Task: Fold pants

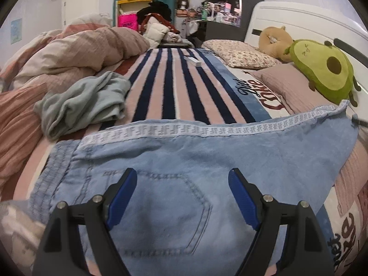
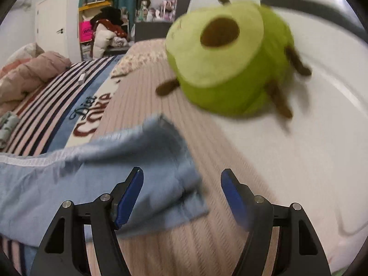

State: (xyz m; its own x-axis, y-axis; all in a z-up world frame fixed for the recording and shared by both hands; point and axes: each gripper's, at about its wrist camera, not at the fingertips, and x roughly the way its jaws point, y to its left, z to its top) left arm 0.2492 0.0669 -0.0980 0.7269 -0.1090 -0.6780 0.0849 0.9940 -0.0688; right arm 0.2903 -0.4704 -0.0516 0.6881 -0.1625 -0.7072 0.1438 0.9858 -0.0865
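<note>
Spreading the jeans flat on the bed seems done: they lie under both tongs, my left tongs and right tongs wide apart, holding nothing. Next, I think, 1 fold needs a new grip on the leg end.

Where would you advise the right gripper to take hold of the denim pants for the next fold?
Probably the leg's end, the pants' loose free edge. It lies flat on the pink pillow just before the open right gripper, so come down from above, one finger slipping under the hem.
</note>
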